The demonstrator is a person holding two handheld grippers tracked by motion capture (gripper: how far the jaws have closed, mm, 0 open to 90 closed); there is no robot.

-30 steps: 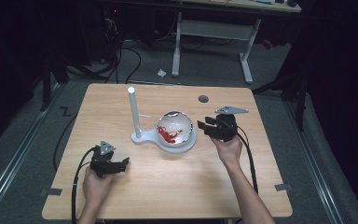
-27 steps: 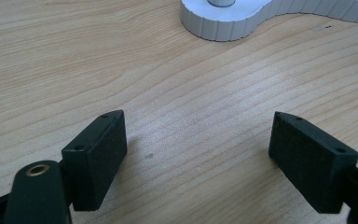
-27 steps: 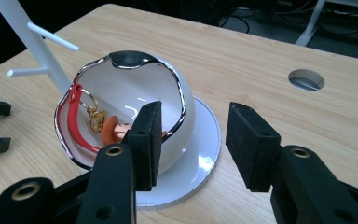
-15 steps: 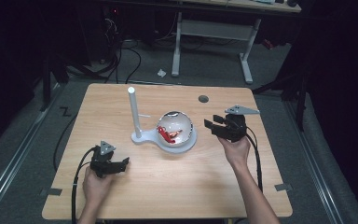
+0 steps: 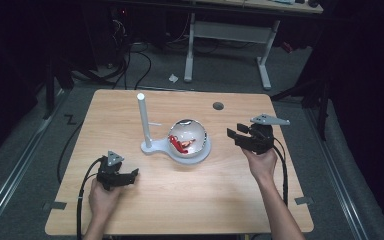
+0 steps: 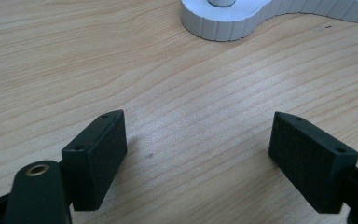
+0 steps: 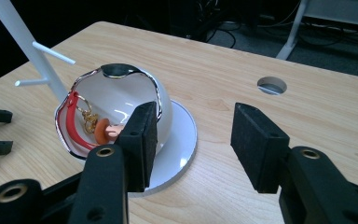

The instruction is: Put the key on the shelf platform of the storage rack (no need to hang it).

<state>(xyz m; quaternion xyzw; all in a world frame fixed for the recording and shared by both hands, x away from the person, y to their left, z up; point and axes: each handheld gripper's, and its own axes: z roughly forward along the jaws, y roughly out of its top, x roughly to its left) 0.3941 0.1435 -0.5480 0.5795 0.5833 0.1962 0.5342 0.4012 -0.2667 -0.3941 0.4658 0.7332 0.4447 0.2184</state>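
Note:
A white egg-shaped bowl [image 5: 187,139] with a silver rim sits on the round end of a white stand's base [image 5: 152,148] at mid-table. Inside the bowl [image 7: 116,98] lie a red strap [image 7: 74,128], a gold charm and an orange piece. An upright white post [image 5: 141,119] with thin pegs rises from the base's other end. My right gripper [image 5: 234,131] hovers just right of the bowl, open; its jaws have just been opening with nothing between them [image 7: 193,140]. My left gripper [image 5: 132,175] rests low near the front left, open over bare wood [image 6: 198,154].
The wooden table [image 5: 190,200] has a round cable hole [image 5: 218,106] at the back right. The stand's ribbed white base edge [image 6: 228,21] lies ahead of the left jaws. Behind the table stand a desk frame [image 5: 227,35] and floor cables.
My right gripper has drawn back to the right, away from the bowl, and its jaws stand wider. The left gripper has stayed where it was.

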